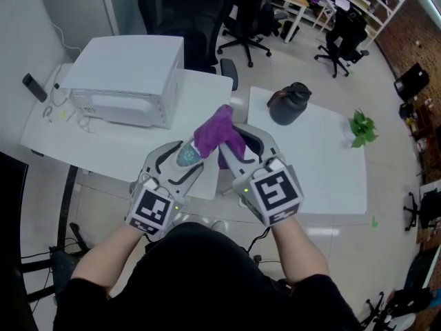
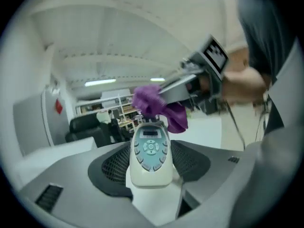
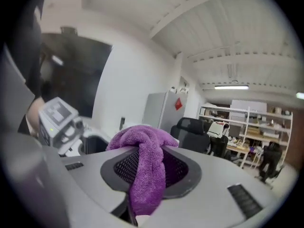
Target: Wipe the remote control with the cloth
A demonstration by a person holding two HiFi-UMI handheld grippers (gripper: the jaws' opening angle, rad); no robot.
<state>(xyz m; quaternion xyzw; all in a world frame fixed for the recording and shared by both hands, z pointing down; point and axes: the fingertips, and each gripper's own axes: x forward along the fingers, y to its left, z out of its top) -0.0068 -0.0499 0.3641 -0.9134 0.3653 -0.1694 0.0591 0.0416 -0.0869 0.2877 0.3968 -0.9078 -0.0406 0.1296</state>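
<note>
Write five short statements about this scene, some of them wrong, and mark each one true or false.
1. The left tool holds the remote control. True.
2. The right tool is shut on the cloth. True.
3. The remote control lies on the table. False: it is off the table, held in the left tool.
4. The cloth is green. False: it is purple.
5. A green plant and a dark jug stand on the table. True.

remote (image 2: 150,151): white, keypad up | cloth (image 3: 146,167): purple, bunched at its tip
</note>
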